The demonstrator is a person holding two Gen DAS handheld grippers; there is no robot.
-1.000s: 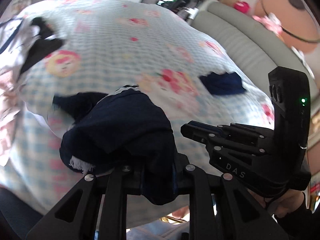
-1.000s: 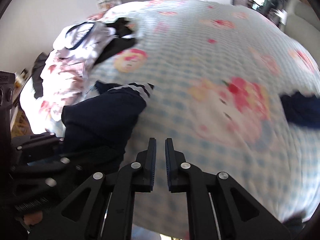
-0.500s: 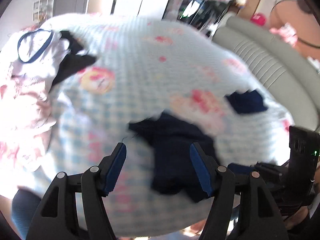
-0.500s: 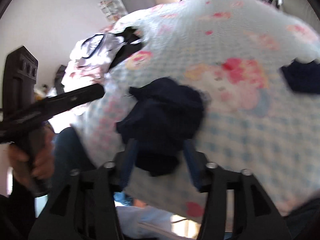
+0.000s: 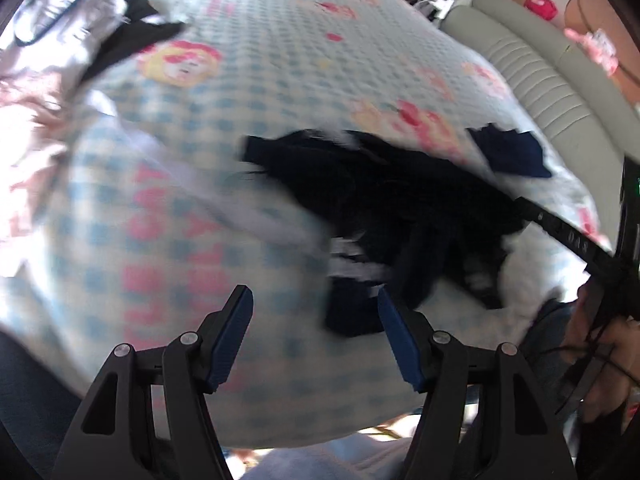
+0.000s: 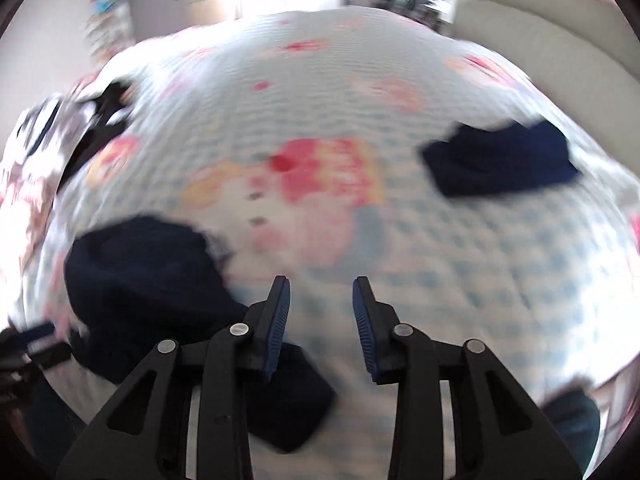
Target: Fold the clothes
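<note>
A crumpled dark navy garment (image 5: 392, 208) lies loose on the blue-checked floral bedspread (image 5: 256, 80), near the front edge. My left gripper (image 5: 314, 312) is open and empty, just in front and left of it. In the right wrist view the same garment (image 6: 148, 280) lies at lower left, partly under the left finger. My right gripper (image 6: 322, 300) is open and empty above the bedspread (image 6: 460, 264). A folded navy piece (image 6: 500, 160) lies further right; it also shows in the left wrist view (image 5: 512, 152). The right gripper's body (image 5: 568, 236) shows there at the right.
A pile of white, pink and black clothes (image 5: 60, 40) sits at the bed's far left, also in the right wrist view (image 6: 60, 132). A grey padded headboard or sofa (image 5: 540, 80) runs along the right. The bed's front edge is just below both grippers.
The left gripper let go of the navy garment and opened wide. The garment dropped onto the bedspread. The right gripper opened and swung right, away from the garment. Both views are motion-blurred.
</note>
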